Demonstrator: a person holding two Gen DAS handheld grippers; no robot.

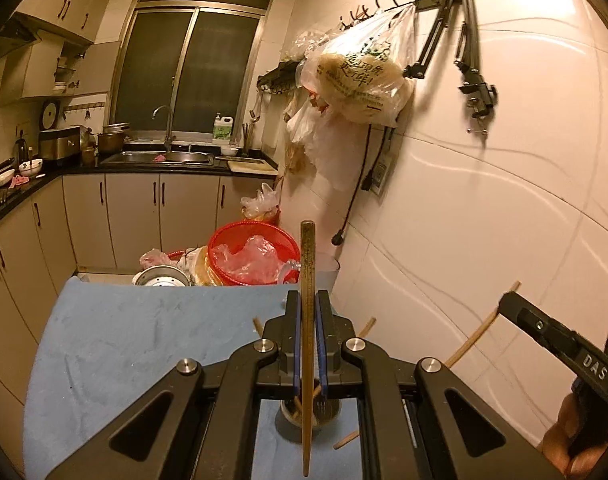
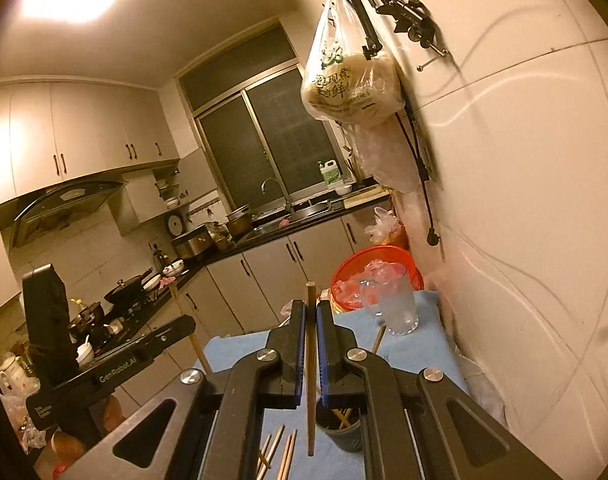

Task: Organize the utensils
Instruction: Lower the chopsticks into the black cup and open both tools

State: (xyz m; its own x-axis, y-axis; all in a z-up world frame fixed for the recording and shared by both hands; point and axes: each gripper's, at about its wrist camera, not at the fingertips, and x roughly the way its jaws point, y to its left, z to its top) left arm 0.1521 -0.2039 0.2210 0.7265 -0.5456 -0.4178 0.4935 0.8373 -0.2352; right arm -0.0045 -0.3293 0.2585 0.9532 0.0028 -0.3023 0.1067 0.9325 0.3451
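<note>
My left gripper (image 1: pixel 308 298) is shut on one brown chopstick (image 1: pixel 307 264), which stands upright between the blue pads and pokes out above and below them. Under it a dark utensil cup (image 1: pixel 310 414) holding several chopsticks stands on the blue cloth (image 1: pixel 123 340). My right gripper (image 2: pixel 311 306) is shut on another chopstick (image 2: pixel 311 420), held upright just left of the same cup (image 2: pixel 342 430). Loose chopsticks (image 2: pixel 281 452) lie on the cloth in front of the cup. Each gripper shows in the other's view: the right gripper (image 1: pixel 512 304) with its chopstick, and the left gripper (image 2: pixel 183 328).
A clear glass mug (image 2: pixel 396 304) stands at the cloth's far right by the white tiled wall (image 1: pixel 484 200). Beyond the far edge are a red basket (image 1: pixel 251 254) with plastic bags and a metal pot (image 1: pixel 163 278). More loose chopsticks (image 1: pixel 366 328) lie near the cup. A hand (image 1: pixel 564 440) holds the right gripper.
</note>
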